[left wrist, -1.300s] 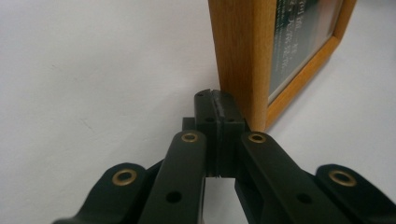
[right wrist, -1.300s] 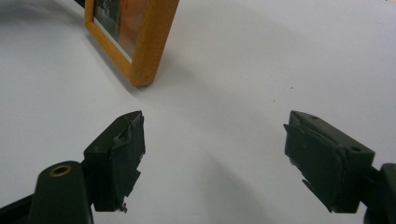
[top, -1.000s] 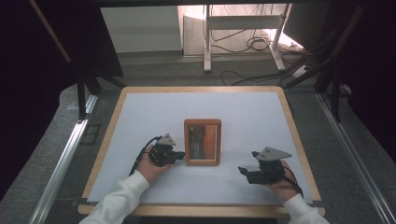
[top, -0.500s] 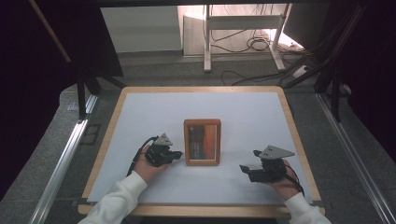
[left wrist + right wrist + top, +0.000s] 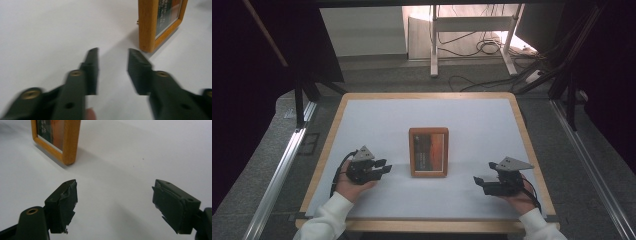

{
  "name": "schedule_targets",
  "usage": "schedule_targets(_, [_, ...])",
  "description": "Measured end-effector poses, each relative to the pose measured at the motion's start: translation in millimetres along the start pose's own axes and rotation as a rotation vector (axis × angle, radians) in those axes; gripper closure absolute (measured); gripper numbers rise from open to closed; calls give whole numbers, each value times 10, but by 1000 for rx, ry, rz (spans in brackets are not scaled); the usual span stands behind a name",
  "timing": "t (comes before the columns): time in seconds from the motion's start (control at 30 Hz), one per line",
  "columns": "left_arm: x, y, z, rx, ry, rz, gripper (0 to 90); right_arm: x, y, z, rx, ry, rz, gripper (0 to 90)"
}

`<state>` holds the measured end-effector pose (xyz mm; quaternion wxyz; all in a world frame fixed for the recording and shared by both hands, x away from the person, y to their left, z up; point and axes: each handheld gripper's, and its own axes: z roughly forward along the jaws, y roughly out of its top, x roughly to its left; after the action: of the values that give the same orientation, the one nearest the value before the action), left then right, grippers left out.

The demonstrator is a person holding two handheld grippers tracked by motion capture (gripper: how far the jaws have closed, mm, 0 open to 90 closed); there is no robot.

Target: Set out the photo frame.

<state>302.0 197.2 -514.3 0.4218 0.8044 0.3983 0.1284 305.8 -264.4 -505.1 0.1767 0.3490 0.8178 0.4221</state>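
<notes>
Left gripper (image 5: pixel 384 167) has backed off leftward from the wooden photo frame (image 5: pixel 428 152); its jaws have just been opening, nothing between them. Frame sits mid-mat (image 5: pixel 377 125), apparently upright. Right gripper (image 5: pixel 478 181) holds place, jaws wide, empty. Retreat straight, clear of the frame edge.

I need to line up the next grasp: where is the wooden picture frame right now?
In the high view the picture frame lies near the middle of the white table, between the left gripper and the right gripper, touching neither.
</notes>
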Motion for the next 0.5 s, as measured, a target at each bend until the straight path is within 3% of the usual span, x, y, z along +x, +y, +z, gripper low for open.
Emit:
schedule_targets(0.1, [4,-40,-45,2,21,-22,426,-67,-68,-38,-11,-17,50,187])
schedule_targets(0.23, [33,-84,-92,8,27,-51,353,-167,-114,-51,-24,-34,127,186])
schedule_targets(0.5, [81,-162,-154,2,46,-79,335,-177,-111,-23,-20,-47,106,181])
